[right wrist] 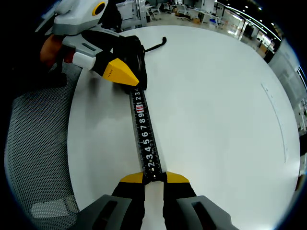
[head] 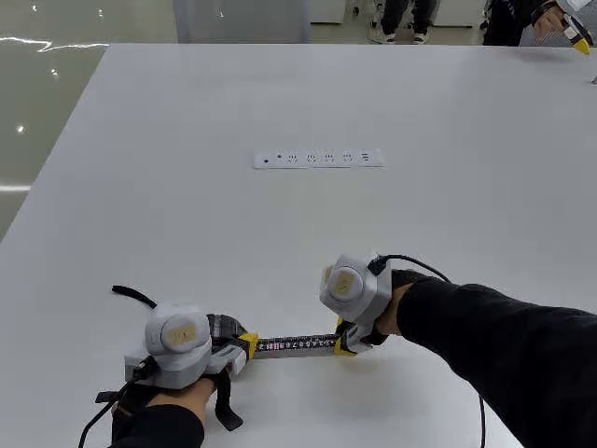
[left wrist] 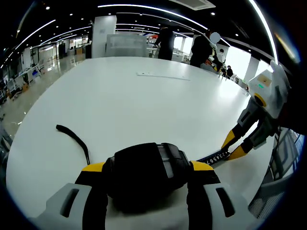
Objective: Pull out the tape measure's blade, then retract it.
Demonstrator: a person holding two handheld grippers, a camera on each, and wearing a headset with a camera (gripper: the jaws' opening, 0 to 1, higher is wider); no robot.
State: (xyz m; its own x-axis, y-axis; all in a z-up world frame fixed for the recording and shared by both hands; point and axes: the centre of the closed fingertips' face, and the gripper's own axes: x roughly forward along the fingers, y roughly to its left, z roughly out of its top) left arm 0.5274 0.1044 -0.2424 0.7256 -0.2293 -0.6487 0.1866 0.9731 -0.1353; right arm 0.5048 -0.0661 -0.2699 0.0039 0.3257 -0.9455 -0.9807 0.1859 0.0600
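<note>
left gripper [left wrist: 148, 167] clamped around the tape case [head: 226, 329], which sits near the front edge of the table [head: 392, 103]. right gripper [right wrist: 153, 178] pinched tight on the tip of the blade [right wrist: 144, 129]. blade is out, lying flat on the table between the two grippers, numbers up. strap [left wrist: 74, 139] lies loose left of the case. power strip [head: 318, 159] mid-table, well apart

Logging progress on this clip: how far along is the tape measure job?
Done: a short stretch of blade is out of the case. In hand: left gripper shut on the case, right gripper pinching the blade tip. Left, likely: any further pull, then retraction.
</note>
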